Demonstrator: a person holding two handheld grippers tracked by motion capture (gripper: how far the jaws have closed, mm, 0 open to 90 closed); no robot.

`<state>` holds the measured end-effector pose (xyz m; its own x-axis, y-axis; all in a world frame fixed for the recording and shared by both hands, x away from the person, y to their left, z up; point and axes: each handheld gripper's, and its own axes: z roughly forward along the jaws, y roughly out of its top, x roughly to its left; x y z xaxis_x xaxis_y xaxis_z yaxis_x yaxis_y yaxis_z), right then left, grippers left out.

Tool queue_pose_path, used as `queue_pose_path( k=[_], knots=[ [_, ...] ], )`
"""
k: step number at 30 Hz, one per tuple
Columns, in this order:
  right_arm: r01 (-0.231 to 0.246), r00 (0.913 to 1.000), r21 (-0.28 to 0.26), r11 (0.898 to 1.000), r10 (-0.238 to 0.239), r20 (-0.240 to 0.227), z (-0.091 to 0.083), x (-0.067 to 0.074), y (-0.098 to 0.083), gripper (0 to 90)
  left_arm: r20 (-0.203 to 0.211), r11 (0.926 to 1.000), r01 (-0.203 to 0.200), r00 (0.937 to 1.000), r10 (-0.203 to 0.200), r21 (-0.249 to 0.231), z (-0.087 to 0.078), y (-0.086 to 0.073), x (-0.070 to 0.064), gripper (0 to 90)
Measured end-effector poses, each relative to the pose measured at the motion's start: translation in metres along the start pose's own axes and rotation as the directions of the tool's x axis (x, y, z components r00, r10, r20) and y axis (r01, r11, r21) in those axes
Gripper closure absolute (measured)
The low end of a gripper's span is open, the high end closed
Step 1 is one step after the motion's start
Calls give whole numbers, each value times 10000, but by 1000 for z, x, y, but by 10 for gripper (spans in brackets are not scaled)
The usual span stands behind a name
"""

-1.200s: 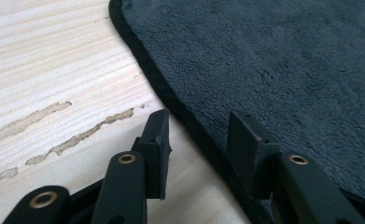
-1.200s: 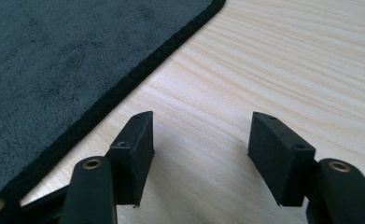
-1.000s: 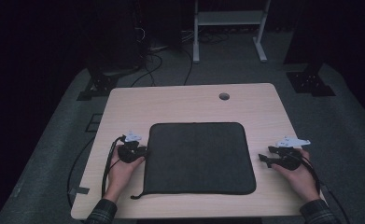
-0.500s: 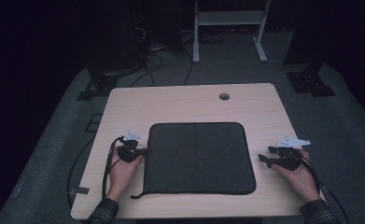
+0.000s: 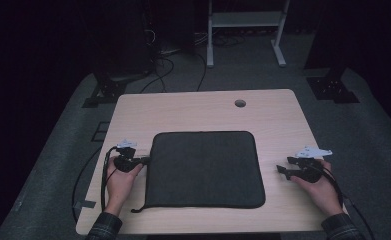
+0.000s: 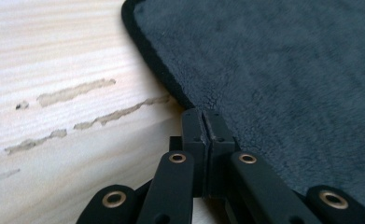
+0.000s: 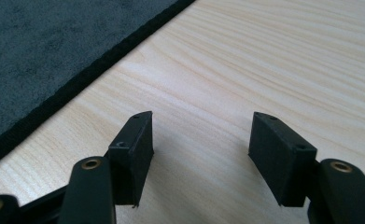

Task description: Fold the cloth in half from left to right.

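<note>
Two tongs flank the dark grey fleecy square mat [image 5: 205, 169] lying mid-tabletop [image 5: 193, 110]: left tongs [image 6: 202, 122], at nine o'clock, pinched together against its black hem; right tongs [image 7: 201, 140], at three o'clock, gaping, empty.

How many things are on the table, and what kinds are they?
Dark grey square fabric mat with black edging: 1
Black two-jaw hand-held tools: 2, the left tool at the mat's left edge and the right tool on the bare light wooden table
Total: 3
</note>
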<state>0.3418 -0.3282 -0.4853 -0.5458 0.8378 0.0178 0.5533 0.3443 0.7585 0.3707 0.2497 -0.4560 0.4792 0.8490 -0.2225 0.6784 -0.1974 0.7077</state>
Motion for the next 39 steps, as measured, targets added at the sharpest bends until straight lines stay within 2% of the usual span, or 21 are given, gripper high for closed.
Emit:
queue_pose_path(
  k=[3, 8, 17, 22, 28, 39],
  knots=[
    [18, 10000, 8, 10000, -18, -2, 0, 0, 0, 386, 322, 9995, 134, 9994, -125, -269, -3, 2, -1, 892],
    [58, 10000, 7, 10000, -57, -25, 0, 0, 0, 373, 912, 9977, 132, 9958, -70, -669, -5, 10, -9, 891],
    [116, 9999, 48, 9999, -116, -82, 2, 1, 1, 326, 1495, 9965, -181, 9883, 301, -812, -1, 22, -25, 891],
    [107, 9999, 62, 9999, -106, -42, 2, 1, 1, 310, 1808, 9955, -214, 9828, 379, -923, 3, 28, -34, 891],
    [-104, 9998, 211, 9997, 100, 199, 4, 1, 2, 201, 2069, 9945, -448, 9763, 637, -946, 10, 37, -48, 890],
    [-184, 9994, 310, 9993, 174, 306, 5, 0, 2, 147, 2634, 9927, -842, 9590, 1043, -863, 29, 51, -74, 891]
  ],
)
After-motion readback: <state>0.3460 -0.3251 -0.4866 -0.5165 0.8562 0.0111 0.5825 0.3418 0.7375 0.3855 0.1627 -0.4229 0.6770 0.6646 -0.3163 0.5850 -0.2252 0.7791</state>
